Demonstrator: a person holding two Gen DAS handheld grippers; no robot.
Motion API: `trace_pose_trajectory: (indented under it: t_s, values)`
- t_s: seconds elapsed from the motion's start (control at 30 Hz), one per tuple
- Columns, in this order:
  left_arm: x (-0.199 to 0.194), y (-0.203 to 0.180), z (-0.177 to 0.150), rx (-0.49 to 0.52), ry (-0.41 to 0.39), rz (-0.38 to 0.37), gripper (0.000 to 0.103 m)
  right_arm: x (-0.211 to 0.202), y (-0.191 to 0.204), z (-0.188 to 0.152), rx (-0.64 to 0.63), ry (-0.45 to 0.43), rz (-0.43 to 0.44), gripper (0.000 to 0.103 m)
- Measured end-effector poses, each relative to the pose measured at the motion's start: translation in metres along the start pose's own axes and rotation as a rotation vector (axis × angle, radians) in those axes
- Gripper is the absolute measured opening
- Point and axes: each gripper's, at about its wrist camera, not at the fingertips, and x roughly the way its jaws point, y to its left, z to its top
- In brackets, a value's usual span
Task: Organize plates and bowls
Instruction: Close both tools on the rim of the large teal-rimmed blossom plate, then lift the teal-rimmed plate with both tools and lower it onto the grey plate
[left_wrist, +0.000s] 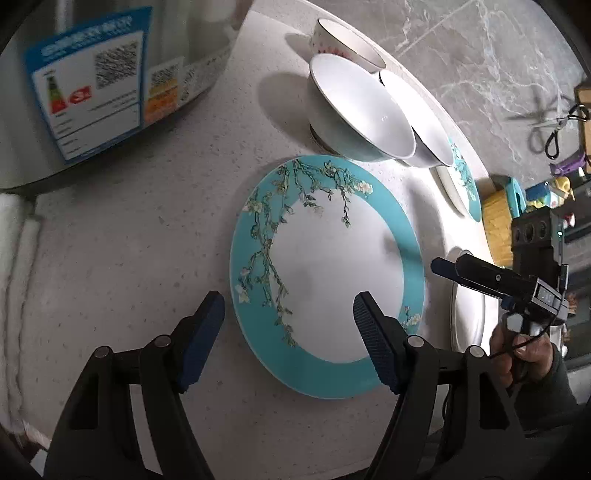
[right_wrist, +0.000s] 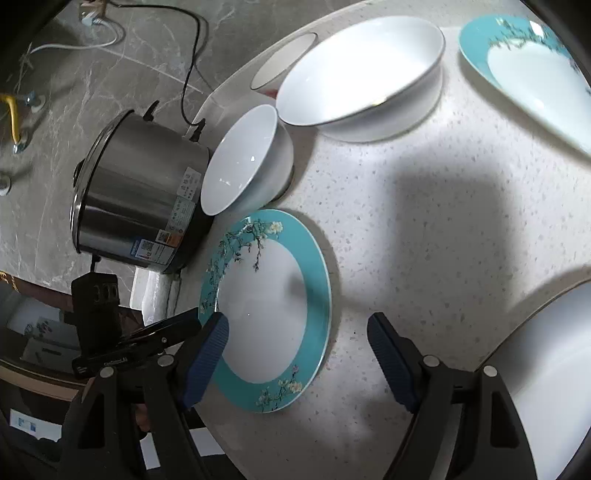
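A teal-rimmed plate with blossom branches lies flat on the speckled round table; it also shows in the right wrist view. My left gripper is open and empty, its fingers straddling the plate's near left rim just above it. My right gripper is open and empty over the same plate's right edge; it appears in the left wrist view. Behind the plate stand a white bowl, a second white bowl and a patterned cup. A second teal plate lies farther off.
A steel rice cooker with labels stands at the table's edge beside the plate. A wide white bowl sits at the back. Another white dish is at the lower right. A white towel lies by the cooker. The floor is grey marble.
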Motion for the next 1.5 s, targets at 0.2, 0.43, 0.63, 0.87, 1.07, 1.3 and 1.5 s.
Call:
trace_pose_trajectory:
  t_s: [0.2, 0.43, 0.63, 0.87, 1.07, 1.3, 1.5]
  values:
    - [0.002, 0.009, 0.011, 0.025, 0.016, -0.025, 0.080, 0.016, 0.000, -0.004, -0.008, 0.021, 0.021, 0.078]
    - [0.000, 0.014, 0.019, 0.040, 0.021, -0.060, 0.079, 0.024, 0.005, -0.008, -0.035, 0.046, 0.050, 0.078]
    - [0.003, -0.001, 0.019, 0.076, 0.030, -0.018, 0.057, 0.031, 0.012, -0.002, -0.063, 0.072, 0.028, 0.074]
    - [-0.001, 0.000, 0.016, 0.098, 0.029, 0.099, 0.029, 0.030, 0.014, 0.000, -0.088, 0.099, -0.112, 0.038]
    - [-0.002, 0.005, 0.016, 0.102, 0.029, 0.143, 0.017, 0.027, 0.002, 0.002, -0.028, 0.094, -0.168, 0.014]
    - [0.001, 0.002, 0.017, 0.088, 0.041, 0.137, 0.015, 0.023, -0.001, 0.001, 0.013, 0.064, -0.183, 0.014]
    - [-0.002, 0.002, 0.014, 0.074, 0.036, 0.129, 0.014, 0.019, 0.000, 0.000, 0.024, 0.054, -0.179, 0.013]
